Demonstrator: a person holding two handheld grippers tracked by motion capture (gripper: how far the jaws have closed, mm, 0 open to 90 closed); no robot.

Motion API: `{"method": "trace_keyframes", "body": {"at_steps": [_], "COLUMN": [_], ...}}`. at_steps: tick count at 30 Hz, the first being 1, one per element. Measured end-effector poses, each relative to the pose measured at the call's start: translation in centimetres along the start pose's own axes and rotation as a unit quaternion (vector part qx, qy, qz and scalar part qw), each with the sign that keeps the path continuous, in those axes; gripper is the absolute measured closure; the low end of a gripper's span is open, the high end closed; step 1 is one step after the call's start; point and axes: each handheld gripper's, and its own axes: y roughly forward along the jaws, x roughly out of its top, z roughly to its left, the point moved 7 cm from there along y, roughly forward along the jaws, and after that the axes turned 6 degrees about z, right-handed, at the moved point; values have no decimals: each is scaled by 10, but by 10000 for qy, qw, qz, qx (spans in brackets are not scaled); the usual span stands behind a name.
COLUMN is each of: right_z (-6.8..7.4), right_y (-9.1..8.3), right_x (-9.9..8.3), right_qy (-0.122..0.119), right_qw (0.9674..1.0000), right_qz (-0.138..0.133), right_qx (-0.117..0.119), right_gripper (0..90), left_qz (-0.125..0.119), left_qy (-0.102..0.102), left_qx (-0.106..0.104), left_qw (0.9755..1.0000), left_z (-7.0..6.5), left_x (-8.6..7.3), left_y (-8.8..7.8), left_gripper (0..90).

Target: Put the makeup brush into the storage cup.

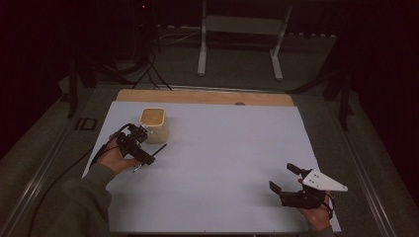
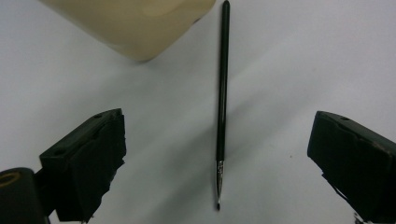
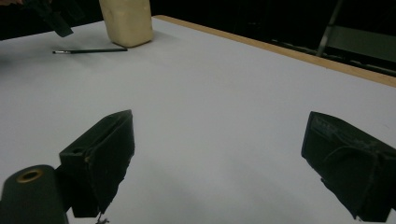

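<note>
A thin black paintbrush (image 2: 222,93) with a metal ferrule and a small tip lies flat on the white sheet (image 1: 222,148). It lies beside a cream cup (image 1: 153,123), a little apart from it. My left gripper (image 1: 143,145) hovers over the brush, open. In the left gripper view the brush lies in the gap between the jaws of my left gripper (image 2: 219,140), touching neither, with the cup (image 2: 135,23) just beyond. My right gripper (image 1: 283,177) stands open near the front right of the sheet, holding nothing. The right gripper view has the cup (image 3: 127,21) and brush (image 3: 88,50) far off.
A wooden table edge (image 1: 207,96) shows past the sheet's far side. A white metal stand (image 1: 239,29) is on the floor behind the table, and cables (image 1: 148,69) run at the back left. Bare sheet spreads between the two grippers.
</note>
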Motion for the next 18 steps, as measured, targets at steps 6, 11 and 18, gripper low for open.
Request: {"method": "trace_keyframes", "body": {"at_steps": [6,11,18], "right_z": [0,0,0], "right_y": [0,0,0], "right_x": [0,0,0], "right_qy": [4,4,3], "right_qw": [10000,10000,10000], "right_qz": [5,2,2], "right_qx": [-6,4,11], "right_gripper": [94,94,94], "left_qz": [122,258,416], "left_qy": [-8,-11,-119], "left_qx": [-16,-58,-39], "left_qw": [9999,9997,9991], "left_z": [0,1,5], "left_x": [2,0,-4], "left_y": [9,18,30], "left_gripper": [67,69,107]}}
